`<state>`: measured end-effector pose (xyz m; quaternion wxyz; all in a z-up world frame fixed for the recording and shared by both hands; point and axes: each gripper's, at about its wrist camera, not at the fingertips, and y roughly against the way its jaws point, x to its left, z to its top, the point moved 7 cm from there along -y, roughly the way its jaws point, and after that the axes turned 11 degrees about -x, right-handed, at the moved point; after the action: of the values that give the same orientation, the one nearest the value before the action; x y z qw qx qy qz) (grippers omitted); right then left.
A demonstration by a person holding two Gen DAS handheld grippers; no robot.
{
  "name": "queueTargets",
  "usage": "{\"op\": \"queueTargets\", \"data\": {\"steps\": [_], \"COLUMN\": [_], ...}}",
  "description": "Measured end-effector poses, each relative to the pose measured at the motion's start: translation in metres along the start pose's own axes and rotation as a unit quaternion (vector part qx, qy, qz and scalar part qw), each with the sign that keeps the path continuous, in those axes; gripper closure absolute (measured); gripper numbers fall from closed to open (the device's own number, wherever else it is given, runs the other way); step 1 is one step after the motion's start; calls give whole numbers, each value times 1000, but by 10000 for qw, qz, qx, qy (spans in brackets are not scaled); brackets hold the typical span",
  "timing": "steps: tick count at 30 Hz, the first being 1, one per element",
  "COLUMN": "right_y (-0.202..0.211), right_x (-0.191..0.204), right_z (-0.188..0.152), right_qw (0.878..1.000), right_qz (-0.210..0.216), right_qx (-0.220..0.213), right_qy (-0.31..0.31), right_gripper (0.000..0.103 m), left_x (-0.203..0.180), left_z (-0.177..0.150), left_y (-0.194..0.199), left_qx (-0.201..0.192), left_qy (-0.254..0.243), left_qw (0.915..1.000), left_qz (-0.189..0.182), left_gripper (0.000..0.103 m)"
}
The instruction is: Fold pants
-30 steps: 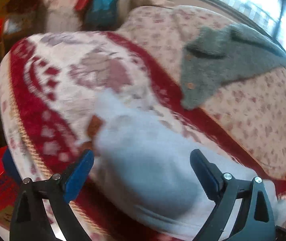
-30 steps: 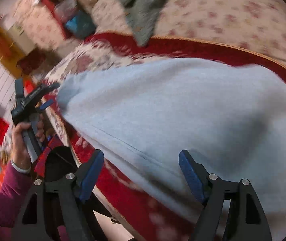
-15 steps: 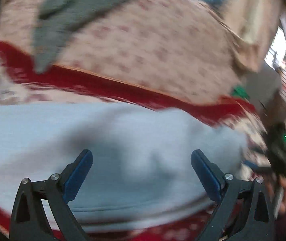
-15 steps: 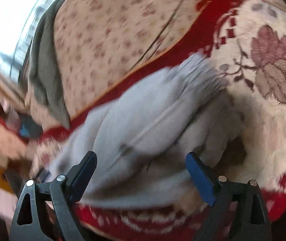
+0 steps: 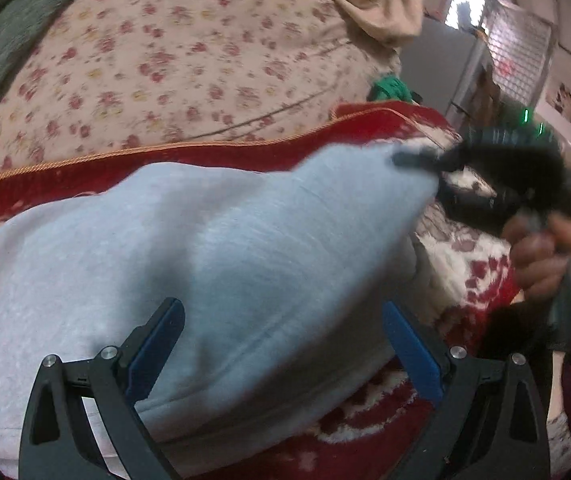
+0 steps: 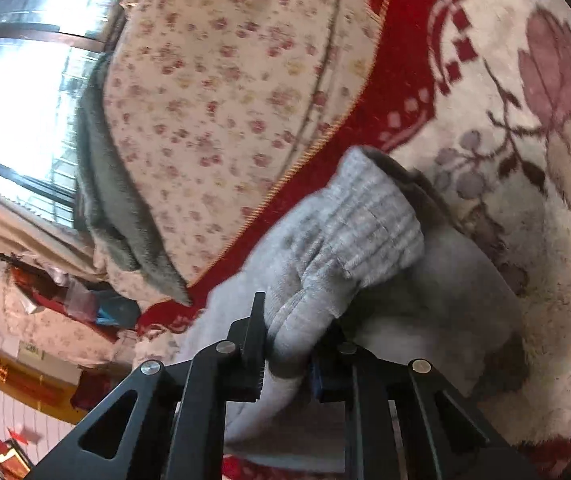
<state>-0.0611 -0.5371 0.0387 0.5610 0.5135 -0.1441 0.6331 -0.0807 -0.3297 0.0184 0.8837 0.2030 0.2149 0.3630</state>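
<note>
Pants [image 5: 225, 264]: pale grey, lying on the red patterned blanket [image 5: 213, 156] of the bed, long axis from lower left to upper right of the left wrist view. Right gripper [image 6: 285, 344]: we have it clenched on the ribbed cuff [image 6: 365, 232], at the far upper-right end. Left gripper [image 5: 281, 344]: released, spread wide over the pants' middle, nearer the fold line. Containers: none seen.

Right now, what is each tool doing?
Left tool: open, holding nothing, above the grey pants.
Right tool: closed on the pants' ribbed cuff.
</note>
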Motion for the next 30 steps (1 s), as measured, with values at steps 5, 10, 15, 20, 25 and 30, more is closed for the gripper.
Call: {"op": "queueTargets", "data": {"steps": [5,10,15,20,25,30], "right_y": [4,6,11,25,52,61], "right_x": [30,35,39,49,66,36], "right_z": [8,6,5,3,-5,-35], "right_qw": [9992,9988,9982,9969,9940,9940], "right_qz": [265,416,503,631,763,264], "right_qx": [-26,-50,-70,-121,-158,90], "right_qy": [304,267,329,456,766,1055], "right_gripper": [86,87,88,89,89,89], "left_x": [12,37,35,35,18,9], "left_z": [-3,-6,-4,18,26,-14], "left_y": [-8,-9,-11,11,42,29], "left_qx": [54,-25,-11,-182,-181,320], "left_qy": [150,802,435,433,0,-287], "left_qw": [9988,9942,9955,9979,9997,9990], "left_qz": [452,712,846,446,160,146], "left_gripper": [4,4,80,86,86,86]}}
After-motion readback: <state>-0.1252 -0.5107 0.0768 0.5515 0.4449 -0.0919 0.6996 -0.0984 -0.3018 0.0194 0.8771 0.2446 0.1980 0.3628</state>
